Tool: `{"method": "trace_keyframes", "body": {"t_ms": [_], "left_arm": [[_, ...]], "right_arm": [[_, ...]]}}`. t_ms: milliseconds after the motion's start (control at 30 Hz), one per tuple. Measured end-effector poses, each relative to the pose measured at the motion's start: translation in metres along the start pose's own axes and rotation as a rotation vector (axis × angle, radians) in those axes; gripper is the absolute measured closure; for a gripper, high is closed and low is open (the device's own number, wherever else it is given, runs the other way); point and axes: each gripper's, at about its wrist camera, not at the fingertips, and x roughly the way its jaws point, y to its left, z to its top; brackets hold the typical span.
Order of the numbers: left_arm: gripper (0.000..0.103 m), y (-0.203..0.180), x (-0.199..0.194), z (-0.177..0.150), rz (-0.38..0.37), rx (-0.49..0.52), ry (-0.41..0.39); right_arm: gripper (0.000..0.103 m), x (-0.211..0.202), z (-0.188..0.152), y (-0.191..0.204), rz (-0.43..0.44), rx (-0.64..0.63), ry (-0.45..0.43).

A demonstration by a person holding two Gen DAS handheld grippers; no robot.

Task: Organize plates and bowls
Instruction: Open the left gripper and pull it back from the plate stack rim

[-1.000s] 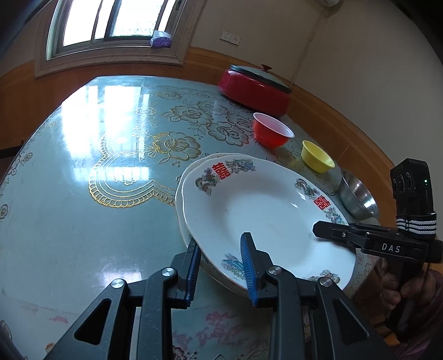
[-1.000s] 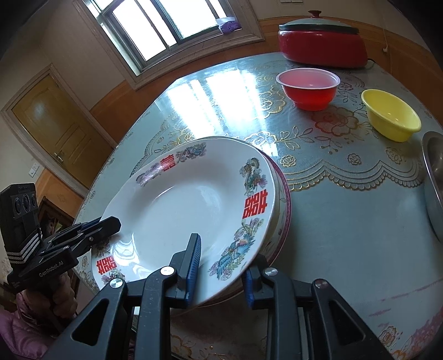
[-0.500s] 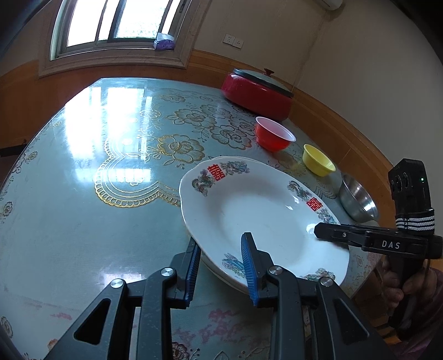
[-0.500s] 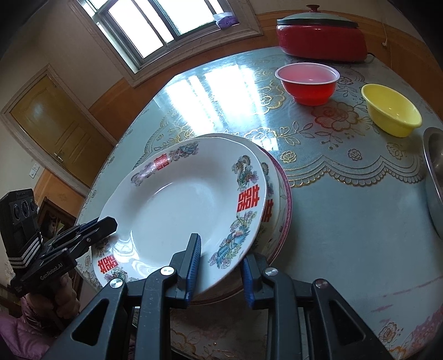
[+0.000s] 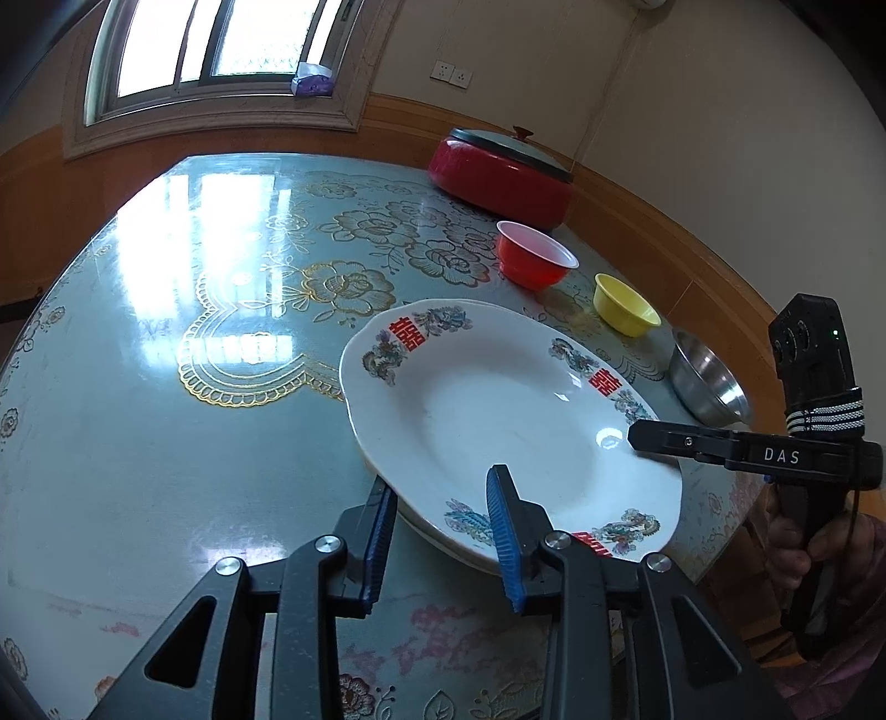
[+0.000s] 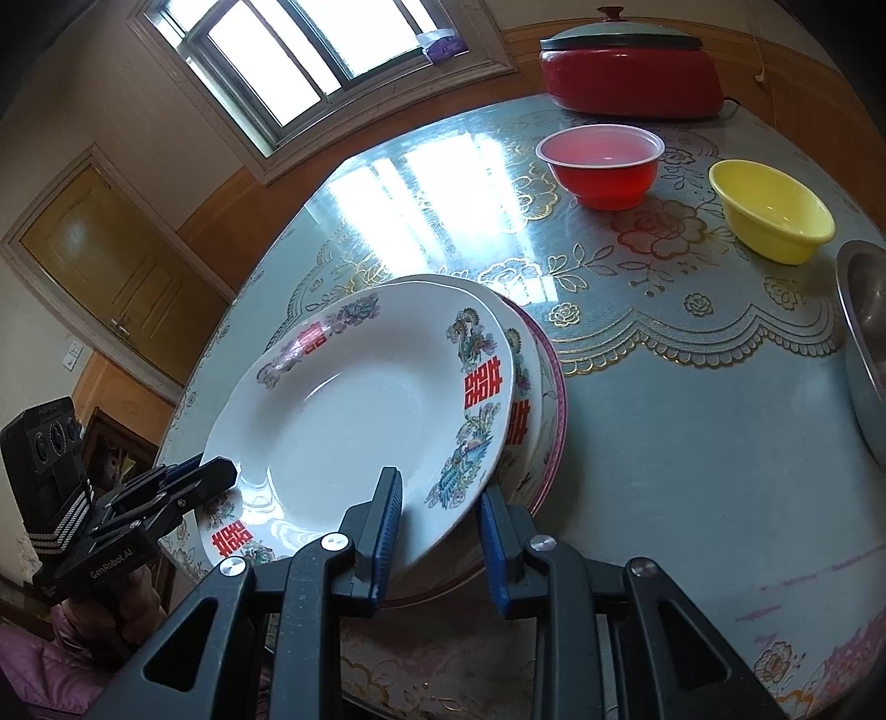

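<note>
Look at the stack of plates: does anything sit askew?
Yes. The top plate sits tilted and shifted off the plates beneath, whose rims show to one side. Both the left gripper and right gripper straddle its rim.

A red lidded cooker [image 5: 503,177] stood at the far edge of the floral-clothed table [image 5: 166,387], below a window [image 5: 221,44]; a wooden door [image 6: 111,266] was shut.
</note>
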Motion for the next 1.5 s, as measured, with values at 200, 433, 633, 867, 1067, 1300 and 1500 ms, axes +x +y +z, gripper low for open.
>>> {"method": "trace_keyframes", "body": {"t_ms": [200, 433, 633, 867, 1067, 1300, 1500], "left_arm": [[0.069, 0.002, 0.002, -0.001, -0.011, 0.0, 0.014], [0.068, -0.014, 0.007, -0.003, -0.045, 0.074, 0.041], [0.07, 0.008, 0.001, -0.004, -0.039, 0.025, 0.043], [0.069, 0.014, -0.01, 0.0, -0.029, -0.008, -0.004], [0.048, 0.016, -0.004, 0.013, 0.043, -0.03, -0.04], [0.045, -0.008, 0.018, 0.019, 0.096, 0.065, -0.014], [0.038, -0.016, 0.023, 0.017, 0.117, 0.105, -0.016]], "right_arm": [[0.075, -0.006, -0.001, -0.002, -0.005, 0.005, -0.008], [0.076, -0.027, 0.009, 0.008, 0.047, -0.039, -0.08], [0.076, -0.021, 0.013, -0.005, 0.002, 0.019, -0.083], [0.076, -0.009, 0.024, -0.011, -0.04, 0.047, -0.083], [0.075, 0.006, 0.029, -0.021, -0.082, 0.077, -0.051], [0.075, 0.016, 0.026, -0.021, -0.083, 0.086, -0.037], [0.075, 0.014, 0.024, -0.023, -0.071, 0.091, -0.045]]}}
